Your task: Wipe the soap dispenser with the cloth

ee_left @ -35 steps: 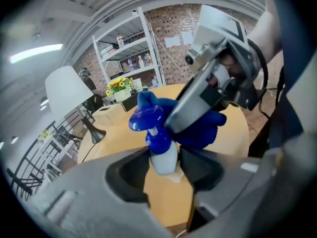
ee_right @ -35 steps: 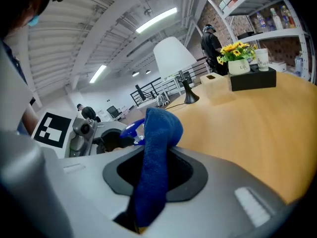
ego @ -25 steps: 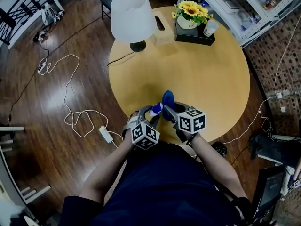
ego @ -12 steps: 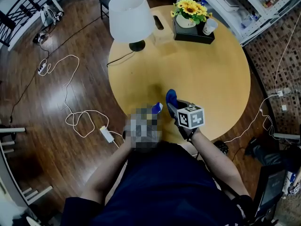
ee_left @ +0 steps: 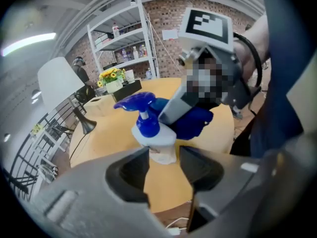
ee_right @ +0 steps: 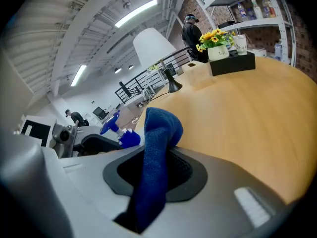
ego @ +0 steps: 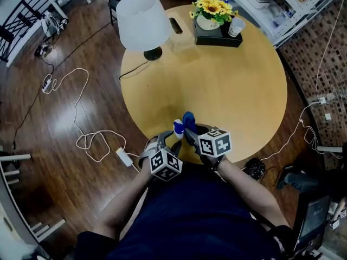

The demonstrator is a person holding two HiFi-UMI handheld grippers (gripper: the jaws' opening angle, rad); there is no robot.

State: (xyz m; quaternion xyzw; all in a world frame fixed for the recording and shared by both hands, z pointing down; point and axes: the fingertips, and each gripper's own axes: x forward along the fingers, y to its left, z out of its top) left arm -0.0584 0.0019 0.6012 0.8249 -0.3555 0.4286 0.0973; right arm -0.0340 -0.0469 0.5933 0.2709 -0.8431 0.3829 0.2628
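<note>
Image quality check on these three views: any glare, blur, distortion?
Head view: sharp, with a pale sheen on the floor and the lamp shade nearly blown out. Left gripper view: heavy fisheye, dark corners, soap dispenser slightly soft, one mosaic patch. Right gripper view: fisheye curve, cloth crisp, ceiling lights bright.

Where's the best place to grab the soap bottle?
Grip the bottle by its white body, low down, from the person's side. It is roughly upright with plain sides, while the blue pump juts sideways on top. The left gripper holds it so, leaving the top to the cloth.
</note>
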